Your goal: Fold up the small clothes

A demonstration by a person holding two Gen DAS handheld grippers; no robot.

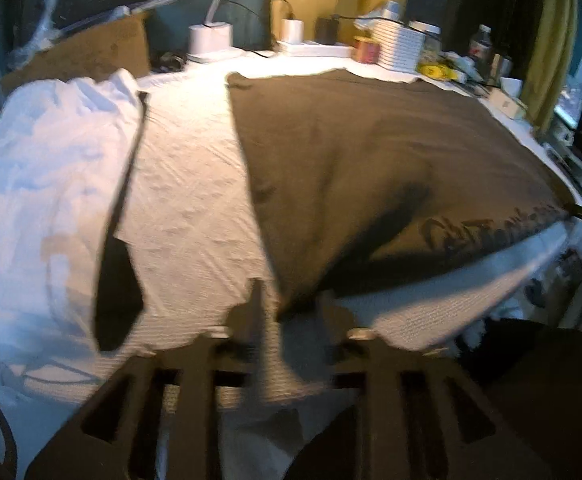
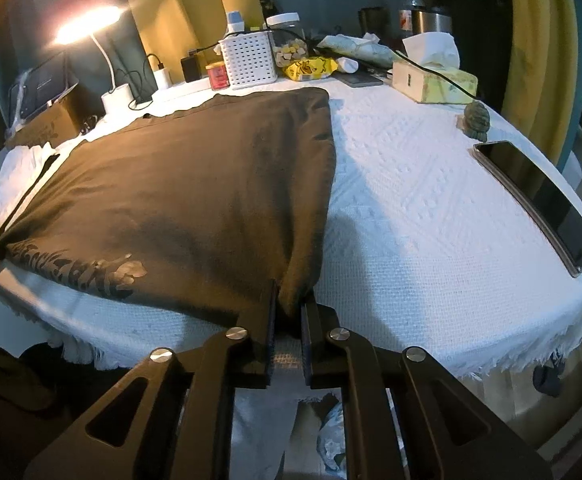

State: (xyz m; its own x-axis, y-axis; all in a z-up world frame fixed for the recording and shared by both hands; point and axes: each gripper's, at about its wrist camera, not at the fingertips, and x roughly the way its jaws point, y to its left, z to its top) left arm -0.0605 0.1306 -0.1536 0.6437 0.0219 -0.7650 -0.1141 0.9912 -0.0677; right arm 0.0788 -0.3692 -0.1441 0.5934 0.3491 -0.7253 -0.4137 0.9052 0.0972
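The dark brown T-shirt point(image 2: 179, 184) lies spread across the white textured tablecloth point(image 2: 431, 216), its printed lettering along the near edge at about 8 o'clock in the right wrist view. It looks light, limp cotton, the sort that sags and drapes wherever it is unsupported, so I would judge it wants taking by the corners or hem, two points at once, kept taut between them to stop the middle slumping. Nothing fragile about it, and it should not slip from a firm pinch.

The right gripper point(image 2: 289, 304) sits low at the table's near edge, at 6 o'clock, fingers pointing away over the cloth and drawn narrow on the shirt's near right corner, the fabric bunched up between them. The left gripper point(image 1: 289, 300) is likewise low at 6 o'clock in its own blurred view, aimed across the table with the shirt's other near corner point(image 1: 291, 304) gathered between its fingers; it appears pinched there, though the blur makes that less sure. From the right camera its dark tip shows at 9 o'clock, where the shirt's edge is pulled to a point.

A white garment point(image 1: 51, 168) is heaped at 9 o'clock in the left view. A smartphone point(image 2: 539, 200) lies at 3 o'clock on the cloth, clear of the shirt, and a lit desk lamp point(image 2: 91, 28) stands at 11 o'clock
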